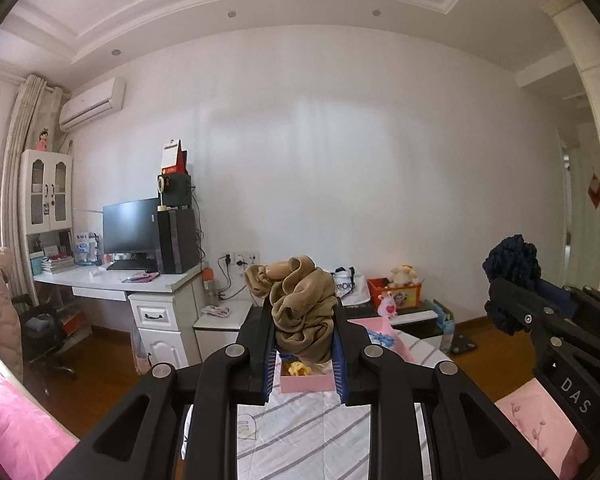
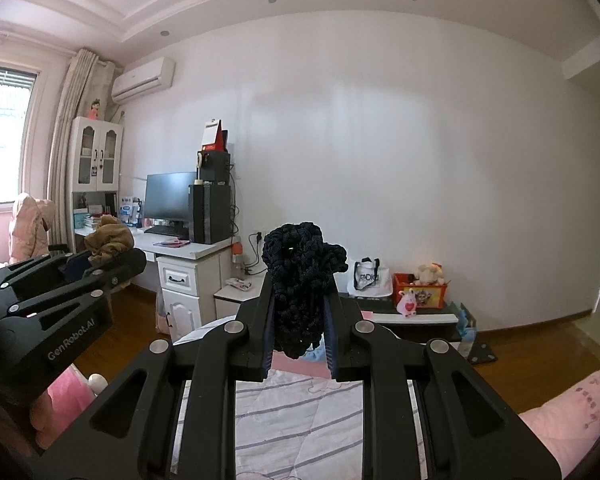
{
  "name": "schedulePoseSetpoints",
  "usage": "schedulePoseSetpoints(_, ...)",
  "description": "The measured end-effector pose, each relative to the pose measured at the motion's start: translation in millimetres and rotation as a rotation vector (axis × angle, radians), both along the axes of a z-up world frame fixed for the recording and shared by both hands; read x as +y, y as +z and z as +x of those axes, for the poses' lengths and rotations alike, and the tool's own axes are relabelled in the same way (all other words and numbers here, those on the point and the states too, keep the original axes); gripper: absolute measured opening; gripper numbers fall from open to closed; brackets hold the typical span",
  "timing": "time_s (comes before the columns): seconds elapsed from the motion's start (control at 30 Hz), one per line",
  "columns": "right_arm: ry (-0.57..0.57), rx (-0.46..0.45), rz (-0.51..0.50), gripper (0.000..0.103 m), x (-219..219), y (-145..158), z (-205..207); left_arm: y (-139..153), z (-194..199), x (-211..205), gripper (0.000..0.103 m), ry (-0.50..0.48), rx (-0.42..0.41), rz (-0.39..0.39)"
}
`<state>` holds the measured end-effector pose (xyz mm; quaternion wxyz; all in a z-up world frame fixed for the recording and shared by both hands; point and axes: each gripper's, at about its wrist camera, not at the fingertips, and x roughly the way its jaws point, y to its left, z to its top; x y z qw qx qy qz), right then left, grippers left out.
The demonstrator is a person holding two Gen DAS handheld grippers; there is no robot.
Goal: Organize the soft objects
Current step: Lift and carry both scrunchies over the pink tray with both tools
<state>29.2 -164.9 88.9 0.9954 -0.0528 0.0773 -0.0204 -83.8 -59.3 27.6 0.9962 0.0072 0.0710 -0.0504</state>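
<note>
- A pink quilt lies at the far left of the left wrist view, with a chair behind it.
- A white desk stands against the wall; a monitor and a black tower sit on it.
- The left gripper is held up above the striped bed, its jaws clamped on a bunched tan cloth that rises past the fingertips.
- Below that cloth, a pink box rests on the bed.
- A white bag and a red toy box sit by the wall further right.
- The right gripper is held just beside the left one, jaws clamped on a dark blue knit that hangs down between them, above the same bed.
- A pink sleeve shows at the right edge of the right wrist view.
</note>
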Motion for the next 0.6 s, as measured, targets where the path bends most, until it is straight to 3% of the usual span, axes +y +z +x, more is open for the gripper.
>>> schedulePoseSetpoints(0.27,-0.001,0.003,-0.001,0.019,0,-1,1,-7,-1,-3,0.020,-0.004,0.007,-0.002)
schedulePoseSetpoints(0.6,-0.009,0.028,0.007,0.019,-3,-8,12,3,31,2,0.020,-0.014,0.030,-0.001)
